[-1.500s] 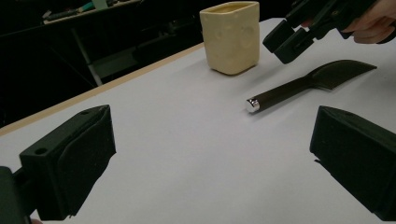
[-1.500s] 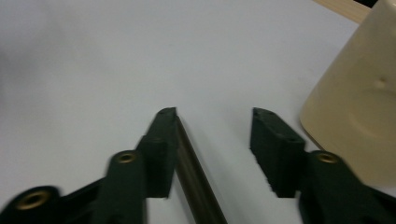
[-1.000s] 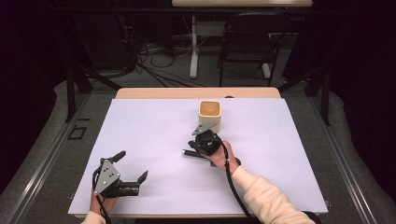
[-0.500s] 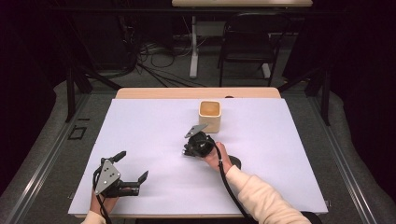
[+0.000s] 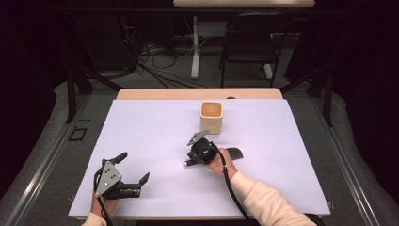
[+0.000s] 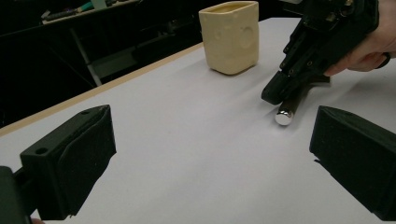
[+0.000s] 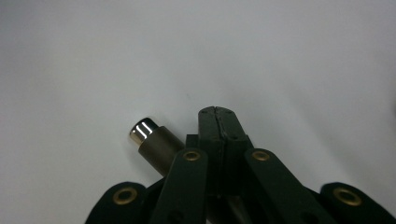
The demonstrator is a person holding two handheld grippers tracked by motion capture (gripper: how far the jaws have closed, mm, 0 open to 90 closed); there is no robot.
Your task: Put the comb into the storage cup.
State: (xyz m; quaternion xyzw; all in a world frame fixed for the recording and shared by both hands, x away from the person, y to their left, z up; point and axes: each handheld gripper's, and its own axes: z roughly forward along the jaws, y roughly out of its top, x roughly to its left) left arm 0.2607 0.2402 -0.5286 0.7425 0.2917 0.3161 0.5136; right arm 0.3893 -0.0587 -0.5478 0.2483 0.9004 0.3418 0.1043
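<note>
The right gripper's (image 5: 192,160) fingers (image 7: 215,122) were pressed together, pad against pad, with nothing visible between their tips. In the right gripper view a dark cylinder (image 7: 152,142) with a shiny metal end lay just beside the closed fingers, on their left, slanting up and away from under the gripper's body. It ran alongside the fingers rather than between them; whether the part hidden beneath the body was pinched farther back could not be told. In the left gripper view the same cylinder (image 6: 286,113) poked out from below the right gripper (image 6: 280,91), its silver end facing the camera and low over the white table (image 6: 187,149). In the high view the cylinder's tip (image 5: 187,164) showed at the gripper's near-left side, near the middle of the table (image 5: 155,127).

A black flat thing (image 5: 234,153) lay on the sheet just right of the person's right hand (image 5: 217,162). A cream cup (image 5: 211,117) stood upright beyond the gripper, near but apart from it.

The left gripper (image 5: 134,168) rested at the near-left part of the table, its fingers (image 6: 77,154) wide apart and holding nothing, well away from the cylinder.
</note>
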